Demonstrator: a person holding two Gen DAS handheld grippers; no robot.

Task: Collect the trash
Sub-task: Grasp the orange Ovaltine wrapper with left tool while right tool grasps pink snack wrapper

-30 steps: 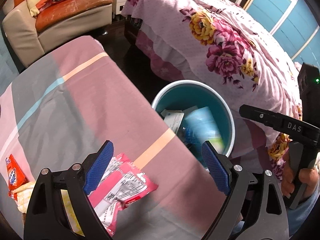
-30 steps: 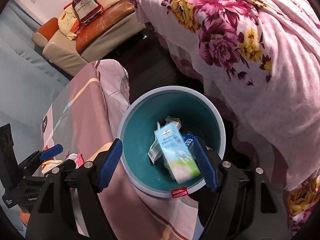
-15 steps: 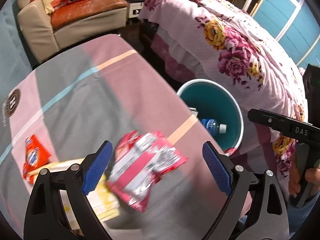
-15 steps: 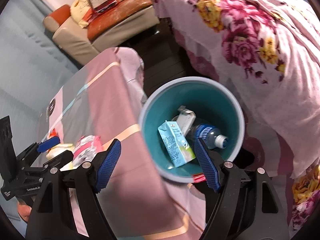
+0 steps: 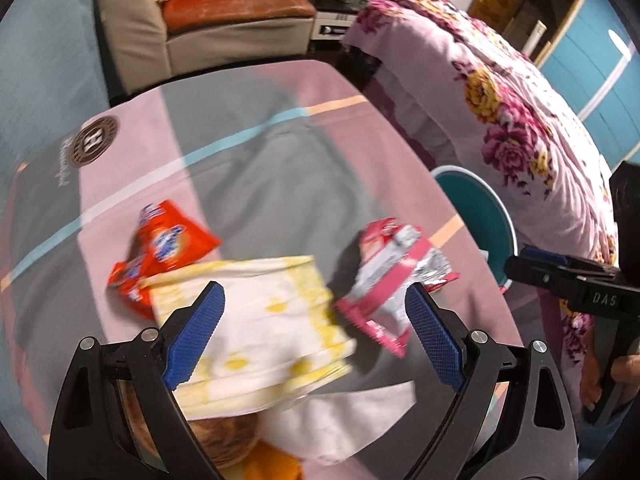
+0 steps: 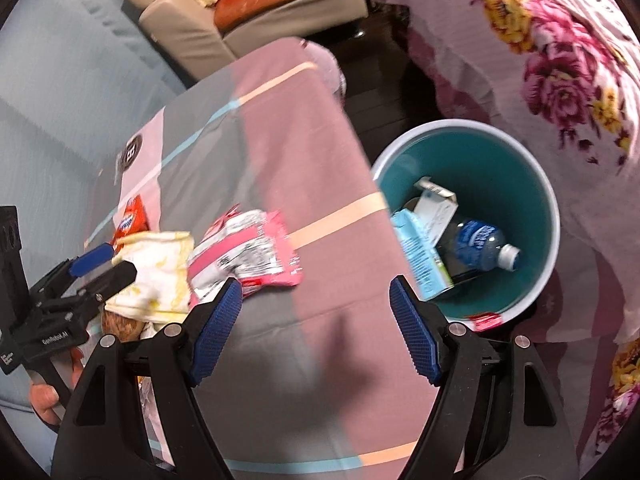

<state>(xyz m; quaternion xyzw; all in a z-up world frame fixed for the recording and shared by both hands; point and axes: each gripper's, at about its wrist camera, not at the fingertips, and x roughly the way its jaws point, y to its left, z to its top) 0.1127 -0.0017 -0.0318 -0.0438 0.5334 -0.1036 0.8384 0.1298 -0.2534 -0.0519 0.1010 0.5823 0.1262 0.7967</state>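
While over the table (image 6: 304,128), left gripper (image 5: 316,332) and right gripper (image 6: 314,322) gaped wide, empty. Nearest: yellow pack (image 5: 260,332), pink wrapper (image 5: 396,276), orange packet (image 5: 168,244) on cloth. Beyond edge: bin (image 6: 548,216) holding bottle (image 6: 480,244), cartons.

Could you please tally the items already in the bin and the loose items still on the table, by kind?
In the bin:
Cartons: 2 (light blue, white)
Plastic bottle: 1
On the table:
Snack wrappers: 2 (pink, orange)
Yellow-and-white pack: 1
White tissue: 1
Total: 7
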